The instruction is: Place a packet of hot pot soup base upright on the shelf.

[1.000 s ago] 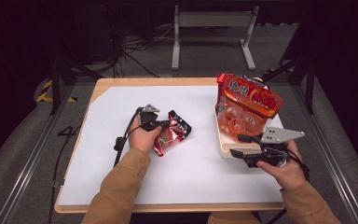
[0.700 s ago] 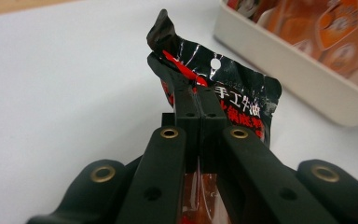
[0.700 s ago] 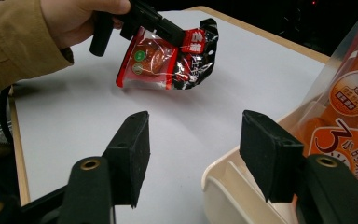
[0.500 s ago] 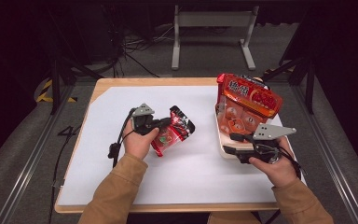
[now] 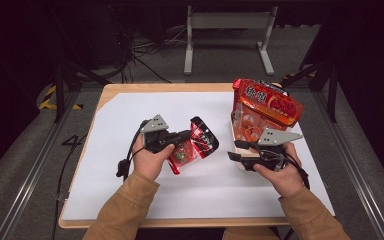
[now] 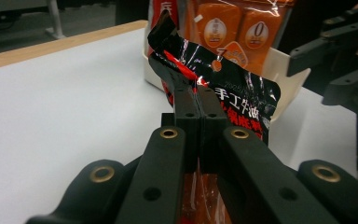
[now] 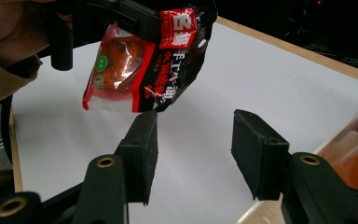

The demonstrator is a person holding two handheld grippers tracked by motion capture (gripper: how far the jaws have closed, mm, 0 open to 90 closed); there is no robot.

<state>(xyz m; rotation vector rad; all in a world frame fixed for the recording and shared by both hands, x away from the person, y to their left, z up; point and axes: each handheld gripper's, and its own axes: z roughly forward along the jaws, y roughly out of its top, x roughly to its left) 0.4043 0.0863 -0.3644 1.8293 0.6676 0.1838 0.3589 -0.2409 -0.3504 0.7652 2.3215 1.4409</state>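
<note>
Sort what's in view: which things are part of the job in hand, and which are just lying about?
In use:
- red and black snack packet, pinched shut in the left gripper
- right gripper, fingers open, near the packet
- big orange bag in a white tray, likely

Just there:
- white sheet on the table
- metal stand behind

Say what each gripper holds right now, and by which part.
The left gripper is shut on the red-and-black snack packet, pinching its upper edge near a corner. The right gripper is open and holds nothing.

I see a dim room: grey floor (image 5: 25,165) with cables (image 5: 145,47), a white metal stand (image 5: 227,22), and my white-topped wooden counter (image 5: 130,107).
</note>
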